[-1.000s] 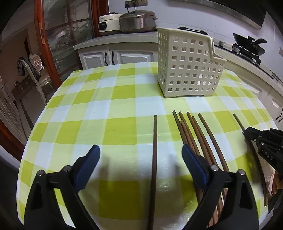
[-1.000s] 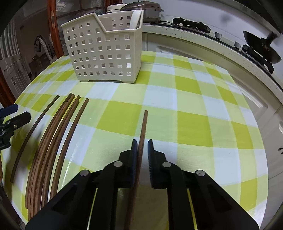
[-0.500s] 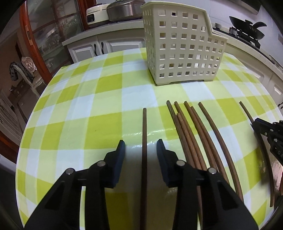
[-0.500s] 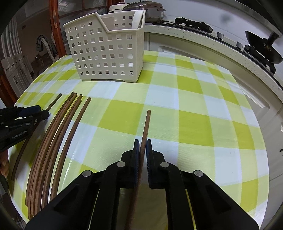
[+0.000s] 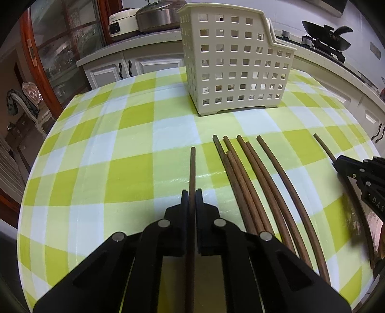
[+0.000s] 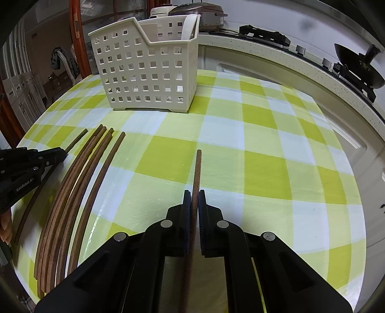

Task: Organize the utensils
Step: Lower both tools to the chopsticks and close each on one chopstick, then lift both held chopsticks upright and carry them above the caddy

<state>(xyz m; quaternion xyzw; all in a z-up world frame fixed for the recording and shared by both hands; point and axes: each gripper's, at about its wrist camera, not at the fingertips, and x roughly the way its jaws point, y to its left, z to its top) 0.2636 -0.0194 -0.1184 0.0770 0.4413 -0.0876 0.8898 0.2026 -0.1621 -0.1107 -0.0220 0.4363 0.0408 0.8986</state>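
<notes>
My left gripper (image 5: 191, 192) is shut on a single brown chopstick (image 5: 192, 168) that points toward the white perforated basket (image 5: 237, 62). My right gripper (image 6: 195, 193) is shut on another brown chopstick (image 6: 196, 168), held a little above the cloth. Several more chopsticks (image 5: 252, 183) lie side by side on the checked tablecloth between the two grippers; they also show in the right wrist view (image 6: 79, 183). The basket (image 6: 149, 69) stands upright at the far side of the table. The right gripper shows at the right edge of the left wrist view (image 5: 361, 175).
The round table (image 5: 108, 149) has a green and white checked cloth. A kitchen counter (image 6: 276, 57) with a wok and stove runs behind it. Rice cookers (image 5: 146, 16) sit on the back counter. A chair (image 5: 28, 106) stands at the left.
My left gripper has closed from wide open onto the single chopstick. My right gripper has tightened on its chopstick and lifted it slightly toward the basket.
</notes>
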